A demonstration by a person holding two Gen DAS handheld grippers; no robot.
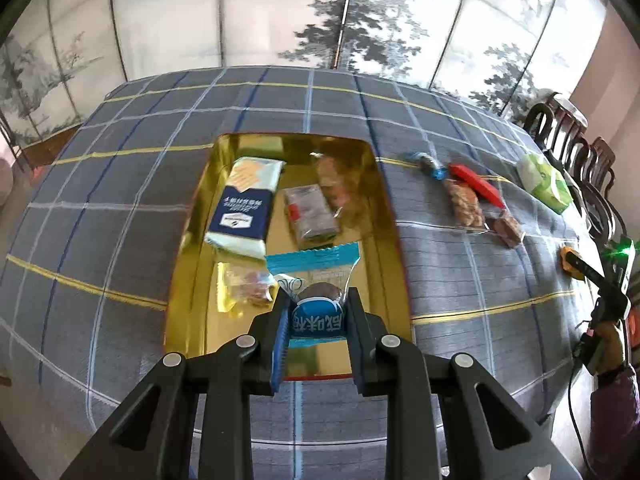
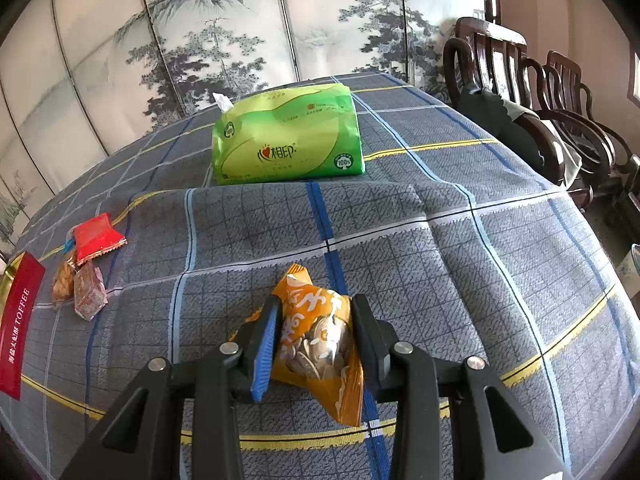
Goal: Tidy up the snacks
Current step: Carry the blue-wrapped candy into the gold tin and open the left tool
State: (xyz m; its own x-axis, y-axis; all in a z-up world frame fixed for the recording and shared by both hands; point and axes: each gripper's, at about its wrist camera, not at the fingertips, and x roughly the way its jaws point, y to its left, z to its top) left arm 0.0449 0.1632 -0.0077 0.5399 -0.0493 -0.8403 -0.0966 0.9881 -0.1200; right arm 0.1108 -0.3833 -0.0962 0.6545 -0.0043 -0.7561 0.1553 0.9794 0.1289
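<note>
My left gripper [image 1: 316, 308] is shut on a blue snack packet [image 1: 316, 284] and holds it over the near end of the gold box [image 1: 384, 216]. Inside the box lie a navy-and-white biscuit pack [image 1: 244, 208], a brown bar [image 1: 310, 212], a clear pack of brown snacks [image 1: 340, 184] and a small clear-wrapped piece [image 1: 252, 288]. My right gripper [image 2: 314, 316] is shut on an orange packet of seeds [image 2: 320, 340], low over the plaid tablecloth [image 2: 420, 248]. It also shows at the far right of the left wrist view [image 1: 572, 266].
Loose snacks lie right of the box: a red wrapper [image 1: 476, 184] [image 2: 96, 238], a blue-ended candy [image 1: 428, 164], a peanut pack [image 1: 464, 204] [image 2: 64, 280] and a brown bar [image 1: 508, 228] [image 2: 88, 288]. A green tissue pack [image 2: 288, 140] [image 1: 544, 180] lies behind. The red box side [image 2: 20, 320] is at left. Chairs [image 2: 540, 100] stand right.
</note>
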